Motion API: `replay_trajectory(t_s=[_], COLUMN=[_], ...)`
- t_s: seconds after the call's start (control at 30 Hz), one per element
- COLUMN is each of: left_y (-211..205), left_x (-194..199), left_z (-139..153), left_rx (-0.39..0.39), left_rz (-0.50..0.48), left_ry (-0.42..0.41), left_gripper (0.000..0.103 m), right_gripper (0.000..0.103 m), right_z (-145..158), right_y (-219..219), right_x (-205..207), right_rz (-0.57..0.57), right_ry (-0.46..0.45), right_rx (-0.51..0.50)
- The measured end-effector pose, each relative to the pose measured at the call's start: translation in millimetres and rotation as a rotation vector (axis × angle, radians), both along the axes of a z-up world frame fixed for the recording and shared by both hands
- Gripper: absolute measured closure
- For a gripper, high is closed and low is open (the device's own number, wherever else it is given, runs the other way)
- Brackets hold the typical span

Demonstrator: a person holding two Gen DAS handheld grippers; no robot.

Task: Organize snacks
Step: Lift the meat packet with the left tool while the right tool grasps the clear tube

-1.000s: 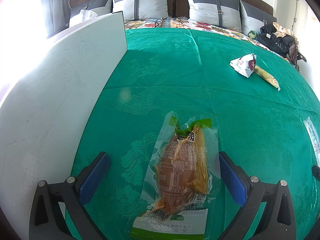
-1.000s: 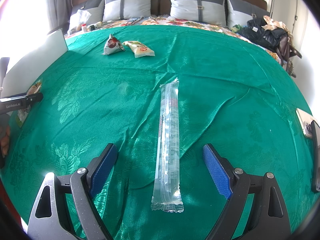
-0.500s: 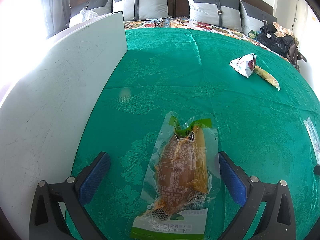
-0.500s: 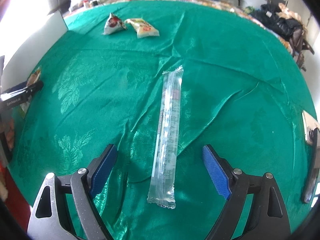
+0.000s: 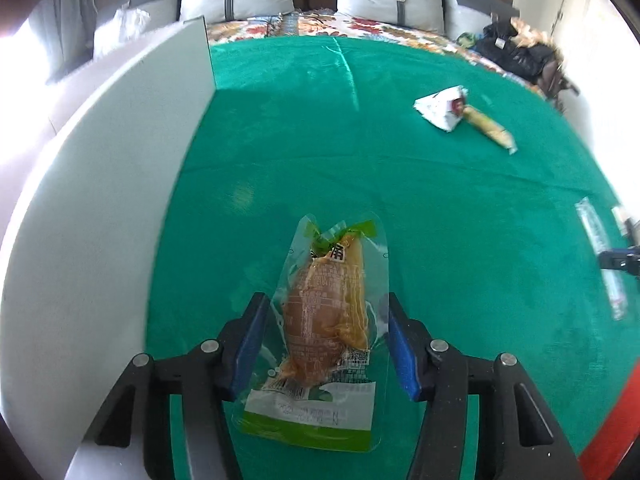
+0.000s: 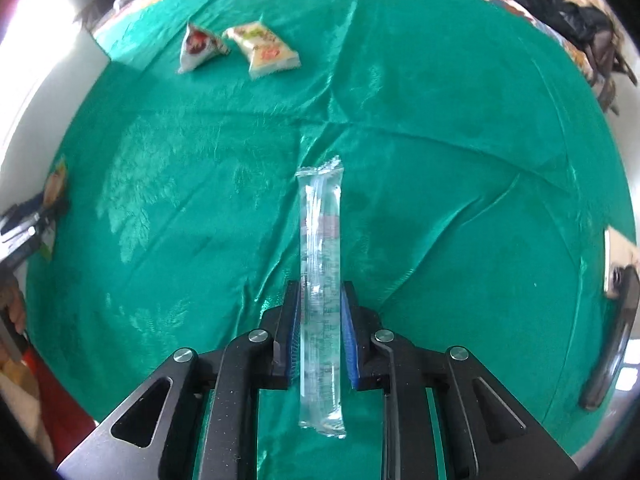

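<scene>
White board [image 5: 100,200] beside left claw [image 5: 324,344]

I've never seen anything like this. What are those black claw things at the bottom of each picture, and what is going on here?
There is no robot here. A person holds a hand tool with two fingers in each hand, and a small wide-angle camera on each tool looks forward along its fingers. That is why everything looks curved.

One picture comes from the left tool. Its blue pads are closed against the sides of a clear vacuum pouch with a brown, meat-like snack inside. A white board stands to its left.

The other picture comes from the right tool, which grips a long clear tube packet.

Everything lies on a green cloth. Farther away lie a triangular packet and a yellowish packet, side by side.
</scene>
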State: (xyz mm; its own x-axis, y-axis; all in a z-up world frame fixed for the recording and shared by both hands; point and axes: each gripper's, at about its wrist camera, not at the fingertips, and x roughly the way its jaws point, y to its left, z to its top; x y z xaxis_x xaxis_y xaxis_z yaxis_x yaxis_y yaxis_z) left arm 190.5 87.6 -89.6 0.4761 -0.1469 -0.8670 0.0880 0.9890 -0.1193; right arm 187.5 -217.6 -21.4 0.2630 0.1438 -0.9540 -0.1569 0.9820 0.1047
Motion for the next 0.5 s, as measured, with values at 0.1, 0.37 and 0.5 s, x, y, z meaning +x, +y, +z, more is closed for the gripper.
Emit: replay_trajectory(t_s=[0.1, 0.37, 0.5], left_y=[7, 21, 39], left_x=[-17, -68, -95], left_z=[12, 56, 88], left_rx=[-0.127, -0.363, -0.426], left_rz=[0.031, 0.07, 0.067], left_ry=[-0.009, -0.048, -0.092], left_gripper=[0.048, 0.048, 0.047], right_gripper=[0.083, 0.083, 0.083], right_z=[13, 54, 71], right_y=[-10, 44, 102], right_x=[-13, -26, -28], right_rz=[-0.054, 0.055, 0.175], right_ry=[-0.019, -0.062, -0.07], right_rx=[0.099, 0.207, 0.258])
